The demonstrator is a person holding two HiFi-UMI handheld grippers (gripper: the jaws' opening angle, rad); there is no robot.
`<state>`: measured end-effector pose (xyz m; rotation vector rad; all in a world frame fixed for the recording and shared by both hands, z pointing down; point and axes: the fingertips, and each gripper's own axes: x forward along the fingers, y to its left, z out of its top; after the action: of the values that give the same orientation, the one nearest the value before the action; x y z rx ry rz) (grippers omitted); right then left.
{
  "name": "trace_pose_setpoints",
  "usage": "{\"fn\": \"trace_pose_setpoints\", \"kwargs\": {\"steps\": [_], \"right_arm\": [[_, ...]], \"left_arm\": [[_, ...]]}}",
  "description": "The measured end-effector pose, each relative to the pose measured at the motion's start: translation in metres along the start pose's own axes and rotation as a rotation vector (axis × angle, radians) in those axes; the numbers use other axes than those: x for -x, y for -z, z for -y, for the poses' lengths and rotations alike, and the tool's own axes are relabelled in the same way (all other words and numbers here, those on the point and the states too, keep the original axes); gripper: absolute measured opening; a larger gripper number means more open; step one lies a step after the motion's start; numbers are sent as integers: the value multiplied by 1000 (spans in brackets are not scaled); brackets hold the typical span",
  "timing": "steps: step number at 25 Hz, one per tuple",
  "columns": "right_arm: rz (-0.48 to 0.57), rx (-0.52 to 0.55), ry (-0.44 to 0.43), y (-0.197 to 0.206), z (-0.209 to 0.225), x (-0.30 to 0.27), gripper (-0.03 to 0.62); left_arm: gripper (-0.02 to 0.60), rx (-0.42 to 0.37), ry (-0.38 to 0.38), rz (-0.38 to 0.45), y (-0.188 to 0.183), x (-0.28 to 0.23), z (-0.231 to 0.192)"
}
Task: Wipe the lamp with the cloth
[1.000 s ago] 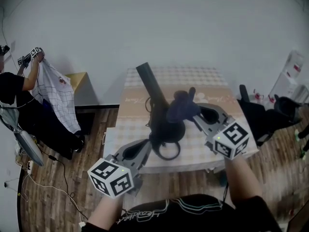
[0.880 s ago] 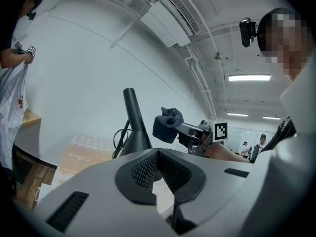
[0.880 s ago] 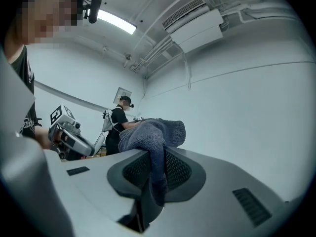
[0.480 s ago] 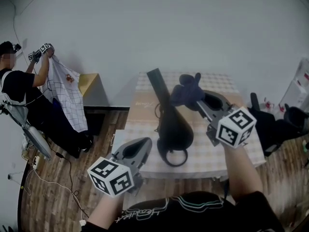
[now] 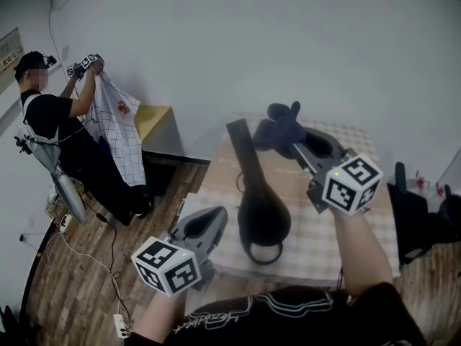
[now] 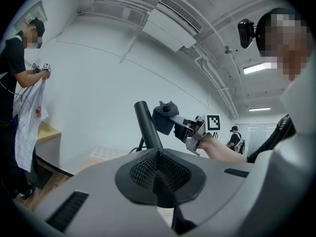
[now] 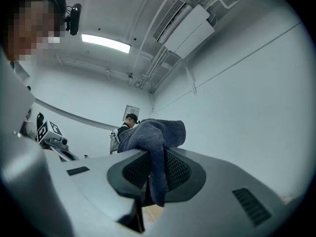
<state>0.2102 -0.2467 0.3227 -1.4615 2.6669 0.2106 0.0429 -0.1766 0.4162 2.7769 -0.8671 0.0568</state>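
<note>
A black lamp (image 5: 262, 211) stands on the checked table (image 5: 324, 247), its long stem (image 5: 241, 150) slanting up to the far left. My right gripper (image 5: 289, 145) is shut on a dark blue cloth (image 5: 279, 130), held just right of the stem's upper end; whether they touch I cannot tell. In the right gripper view the cloth (image 7: 154, 141) bulges over and hangs between the jaws of that gripper (image 7: 150, 181). My left gripper (image 5: 214, 218) hovers at the table's near left edge, shut and holding nothing. The left gripper view shows the stem (image 6: 148, 125) and cloth (image 6: 165, 116) beyond the left gripper (image 6: 160, 174).
At the far left a person (image 5: 54, 117) holds up a white checked sheet (image 5: 115, 132) with grippers. A yellow-topped cabinet (image 5: 155, 117) stands against the wall beside them. Cables (image 5: 86, 262) trail on the wooden floor. A black chair (image 5: 414, 211) is right of the table.
My right gripper has carried the cloth from the lamp's lower neck up to beside the stem's top. The head view has swung left. The left gripper has barely moved.
</note>
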Motion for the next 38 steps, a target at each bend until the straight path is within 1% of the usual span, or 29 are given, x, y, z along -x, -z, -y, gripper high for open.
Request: {"fn": "trace_pose_setpoints", "kwargs": {"steps": [7, 10, 13, 23, 27, 31, 34, 38], "right_arm": [[53, -33, -73, -1, -1, -2, 57], [66, -33, -111, 3, 1, -5, 57], [77, -58, -152, 8, 4, -8, 57], [45, -84, -267, 38, -13, -26, 57], [28, -80, -313, 47, -24, -30, 57], [7, -52, -371, 57, -35, -27, 57], [6, -30, -397, 64, -37, -25, 57], [6, -28, -432, 81, -36, -19, 57]], "left_arm": [[0, -8, -81, 7, 17, 6, 11], [0, -9, -123, 16, 23, 6, 15], [0, -11, -165, 26, 27, 3, 19], [0, 10, -255, 36, 38, 4, 15], [0, 16, -267, 35, 41, 2, 14], [0, 26, -276, 26, 50, -3, 17], [0, 32, -288, 25, 57, -8, 20], [0, 38, -310, 19, 73, -13, 23]]}}
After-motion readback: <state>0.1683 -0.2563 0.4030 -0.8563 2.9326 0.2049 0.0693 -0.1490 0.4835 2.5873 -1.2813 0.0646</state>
